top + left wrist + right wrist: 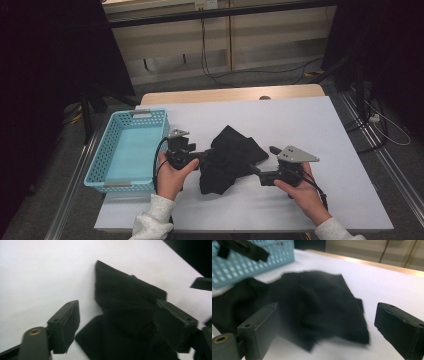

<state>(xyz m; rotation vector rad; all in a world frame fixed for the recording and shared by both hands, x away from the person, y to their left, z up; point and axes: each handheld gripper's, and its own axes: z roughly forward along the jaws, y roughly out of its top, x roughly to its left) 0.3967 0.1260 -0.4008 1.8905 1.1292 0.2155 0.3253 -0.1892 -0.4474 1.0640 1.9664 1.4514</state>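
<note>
Left gripper (206, 156) spread | right gripper (254, 169) spread | one black cloth (231, 156) | one blue basket (111, 172)

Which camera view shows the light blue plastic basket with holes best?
The high view: the whole light blue plastic basket with holes is visible there, standing at the left edge of the white table. The right gripper view gives one blurred part of its perforated wall. The left gripper view looks at the black cloth.
</note>
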